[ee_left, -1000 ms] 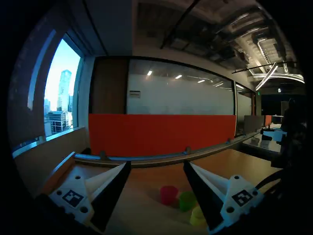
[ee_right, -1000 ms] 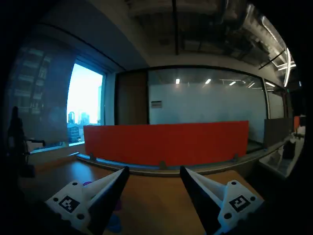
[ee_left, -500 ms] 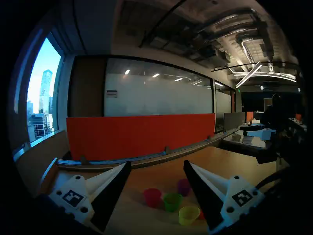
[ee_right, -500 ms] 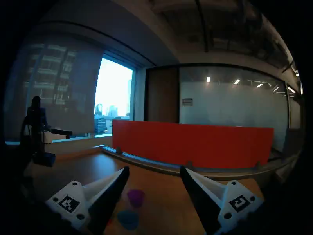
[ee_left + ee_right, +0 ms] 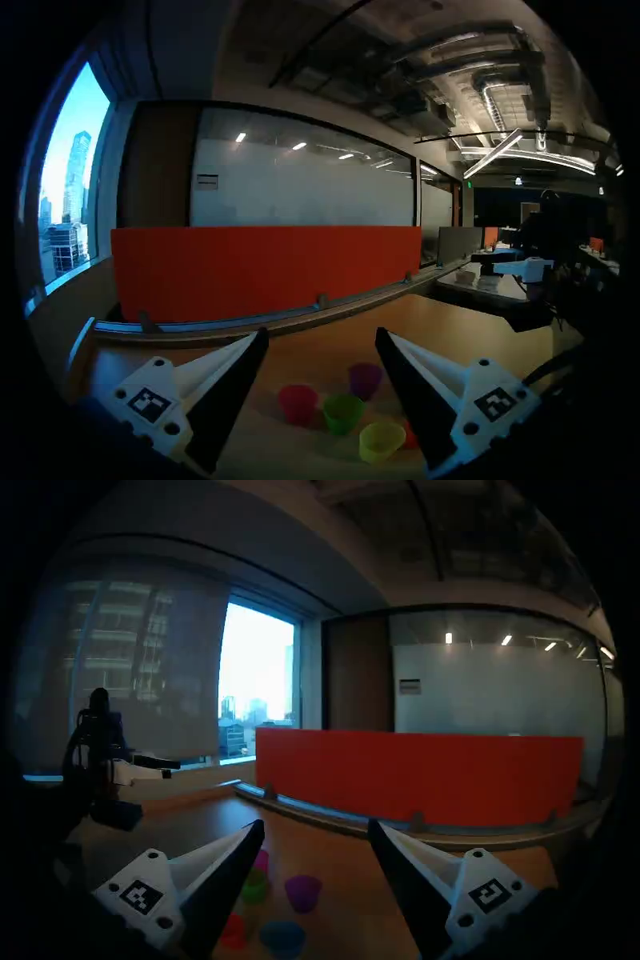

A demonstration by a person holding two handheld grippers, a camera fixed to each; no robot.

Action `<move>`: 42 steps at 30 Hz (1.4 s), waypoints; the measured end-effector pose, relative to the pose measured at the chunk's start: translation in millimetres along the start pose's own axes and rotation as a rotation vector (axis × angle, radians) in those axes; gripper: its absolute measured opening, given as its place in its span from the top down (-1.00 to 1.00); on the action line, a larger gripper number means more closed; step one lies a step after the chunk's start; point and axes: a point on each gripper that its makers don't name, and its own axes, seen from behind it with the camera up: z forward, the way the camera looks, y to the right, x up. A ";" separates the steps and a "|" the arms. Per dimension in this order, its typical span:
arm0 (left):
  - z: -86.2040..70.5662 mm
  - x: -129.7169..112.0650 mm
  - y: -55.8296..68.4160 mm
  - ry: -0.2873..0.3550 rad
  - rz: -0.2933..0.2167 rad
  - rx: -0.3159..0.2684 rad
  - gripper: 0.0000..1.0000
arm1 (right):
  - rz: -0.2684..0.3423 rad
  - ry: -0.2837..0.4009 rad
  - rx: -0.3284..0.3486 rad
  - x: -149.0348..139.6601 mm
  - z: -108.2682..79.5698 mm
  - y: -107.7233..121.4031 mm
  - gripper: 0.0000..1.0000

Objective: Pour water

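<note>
The left gripper hangs wide apart and empty over the near part of the desk, and so does the right gripper. Both are held high and level, probably to survey the cups before choosing one. Ahead of the left fingers stand a pink cup, a green cup, a purple cup and, nearest, a yellow cup. They are clustered close, which makes for a short pour. It is too dim to tell which holds water. An orange partition bounds the far side.
</note>
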 end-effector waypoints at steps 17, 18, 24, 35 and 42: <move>28.9 -21.8 -1.3 -0.086 0.053 -0.124 -0.99 | -0.037 -0.082 0.084 -20.0 26.1 -3.1 -1.00; 29.7 -23.7 -1.2 -0.092 0.056 -0.130 -1.00 | -0.041 -0.089 0.090 -22.0 26.5 -3.3 -1.00; 34.4 -34.4 4.9 -0.123 0.091 -0.188 -0.99 | -0.081 -0.153 0.128 -39.3 26.1 -3.4 -1.00; 49.1 -61.1 13.1 -0.189 0.109 -0.265 -0.99 | -0.158 -0.260 0.198 -69.2 25.6 -11.2 -1.00; 61.0 -86.3 16.3 -0.242 0.125 -0.303 -0.99 | -0.176 -0.320 0.228 -92.4 28.7 -13.3 -1.00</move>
